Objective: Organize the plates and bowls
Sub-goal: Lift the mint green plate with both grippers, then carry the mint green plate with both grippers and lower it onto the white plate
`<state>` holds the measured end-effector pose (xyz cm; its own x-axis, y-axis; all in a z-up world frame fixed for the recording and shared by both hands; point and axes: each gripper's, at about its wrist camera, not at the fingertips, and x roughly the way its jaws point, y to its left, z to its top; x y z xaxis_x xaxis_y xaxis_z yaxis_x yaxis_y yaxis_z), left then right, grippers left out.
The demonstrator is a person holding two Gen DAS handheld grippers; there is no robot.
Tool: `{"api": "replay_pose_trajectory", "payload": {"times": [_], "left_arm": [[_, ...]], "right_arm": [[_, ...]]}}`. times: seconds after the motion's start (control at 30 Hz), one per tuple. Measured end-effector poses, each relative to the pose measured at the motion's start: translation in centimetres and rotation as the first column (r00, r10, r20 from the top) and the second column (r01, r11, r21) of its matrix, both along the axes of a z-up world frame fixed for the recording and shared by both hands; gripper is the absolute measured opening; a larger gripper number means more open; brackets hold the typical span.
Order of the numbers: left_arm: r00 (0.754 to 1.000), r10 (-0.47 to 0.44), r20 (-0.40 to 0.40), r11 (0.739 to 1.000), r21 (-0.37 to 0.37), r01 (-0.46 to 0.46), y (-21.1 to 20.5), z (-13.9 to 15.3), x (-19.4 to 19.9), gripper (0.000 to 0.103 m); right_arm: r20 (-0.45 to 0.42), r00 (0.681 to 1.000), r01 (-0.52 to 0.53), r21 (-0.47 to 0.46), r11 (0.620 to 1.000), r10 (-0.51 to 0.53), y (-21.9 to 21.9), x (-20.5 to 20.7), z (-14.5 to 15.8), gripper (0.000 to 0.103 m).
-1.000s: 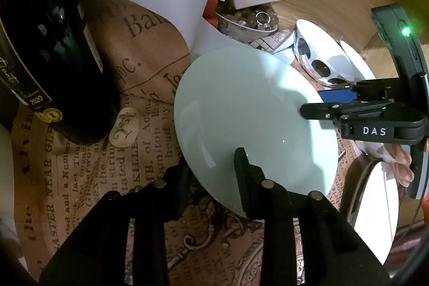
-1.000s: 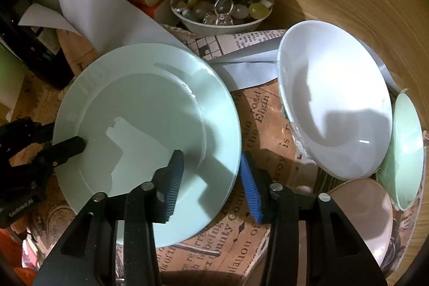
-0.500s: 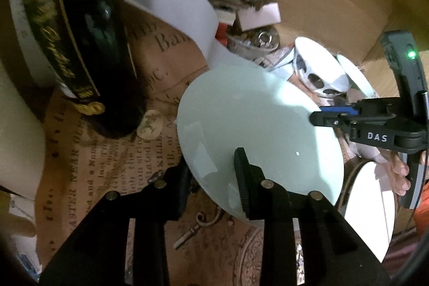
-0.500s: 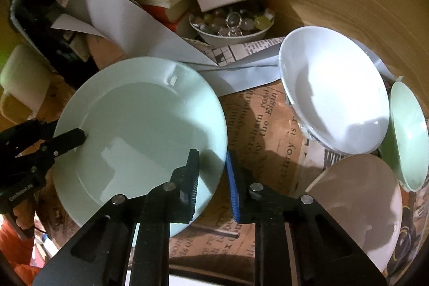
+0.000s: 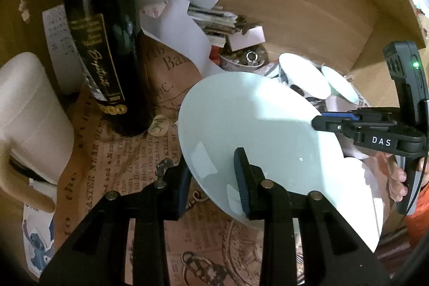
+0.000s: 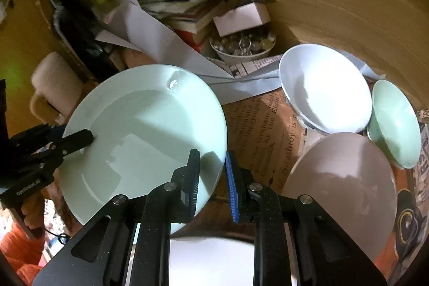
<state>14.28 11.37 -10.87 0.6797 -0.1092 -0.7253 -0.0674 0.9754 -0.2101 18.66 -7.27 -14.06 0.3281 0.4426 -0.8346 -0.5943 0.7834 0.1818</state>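
While both claws pinch opposite rims of pale green plate [image 6: 150,130], left gripper [image 5: 211,178] and right gripper [image 6: 213,178] risk slipping; seemingly tilted toward wine bottle [image 5: 107,50] at table's back-left corner.

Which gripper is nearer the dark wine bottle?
Left. The left gripper holds the pale green plate on the rim nearest the wine bottle; the right gripper grips the opposite rim, with the plate between it and the bottle.
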Motion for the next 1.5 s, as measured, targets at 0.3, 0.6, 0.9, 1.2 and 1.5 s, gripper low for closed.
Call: {"api": "replay_pose_trajectory", "payload": {"times": [0.3, 0.6, 0.9, 1.2, 1.5], "left_arm": [[0.999, 0.009, 0.053, 0.999, 0.033, -0.011, -1.6, 2.3, -3.2, 0.031], [0.997, 0.002, 0.077, 0.999, 0.041, -0.005, -3.2, 3.5, -5.9, 0.031], [0.995, -0.032, 0.095, 0.998, 0.050, 0.027, -5.2, 4.3, -7.9, 0.031], [0.991, -0.101, 0.090, 0.994, 0.054, 0.096, -7.9, 4.2, -8.6, 0.031], [0.980, -0.186, 0.064, 0.981, 0.057, 0.183, -10.8, 3.1, -8.7, 0.031]], "right_arm": [[0.051, 0.999, -0.005, 0.038, 0.999, 0.003, -1.5, -2.7, 1.9, 0.018], [0.076, 0.997, 0.002, 0.067, 0.998, -0.007, -4.0, -5.7, 2.9, 0.018], [0.088, 0.995, 0.036, 0.097, 0.995, -0.045, -6.6, -7.9, 3.4, 0.018], [0.074, 0.990, 0.107, 0.118, 0.987, -0.116, -10.0, -10.0, 2.9, 0.018], [0.036, 0.982, 0.182, 0.119, 0.976, -0.187, -13.1, -11.3, 1.7, 0.018]]}}
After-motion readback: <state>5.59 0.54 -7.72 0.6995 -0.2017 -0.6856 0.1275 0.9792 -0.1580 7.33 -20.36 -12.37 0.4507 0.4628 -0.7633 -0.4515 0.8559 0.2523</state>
